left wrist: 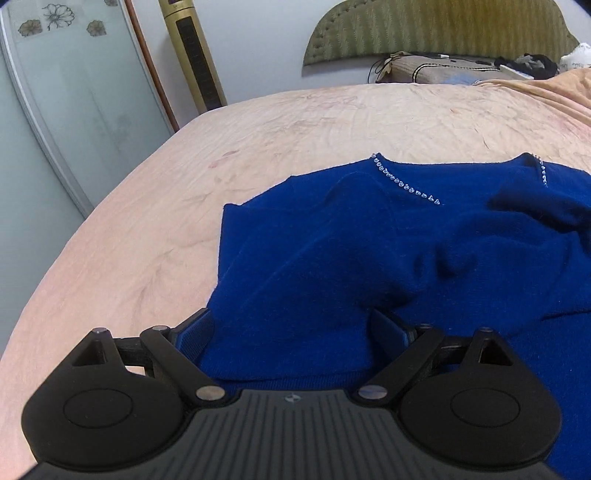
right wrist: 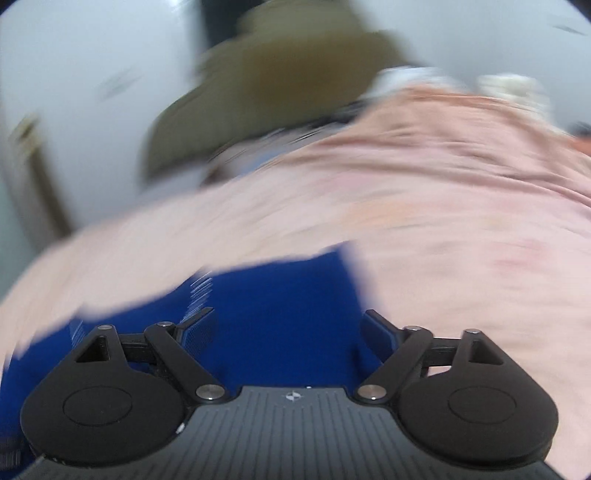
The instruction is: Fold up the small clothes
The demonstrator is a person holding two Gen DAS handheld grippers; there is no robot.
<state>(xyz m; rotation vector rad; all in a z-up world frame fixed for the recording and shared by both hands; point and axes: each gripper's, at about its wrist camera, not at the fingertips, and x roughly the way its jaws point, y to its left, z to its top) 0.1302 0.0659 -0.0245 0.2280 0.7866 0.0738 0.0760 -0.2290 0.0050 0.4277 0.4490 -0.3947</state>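
A royal-blue knit top [left wrist: 369, 251] with a rhinestone-trimmed neckline [left wrist: 404, 186] lies on a pink bedspread [left wrist: 147, 229], a side part folded over its middle. My left gripper [left wrist: 291, 325] is open, its fingers spread wide over the folded fabric near the lower edge. The right wrist view is blurred by motion. My right gripper [right wrist: 288, 328] is open above the blue top [right wrist: 280, 306], close to its right edge.
The bed's left edge curves down toward a frosted glass door [left wrist: 55, 122] and a gold tower fan [left wrist: 194, 55]. A green padded headboard [left wrist: 436, 29], a pillow [left wrist: 436, 70] and dark clothes [left wrist: 528, 64] sit at the far end.
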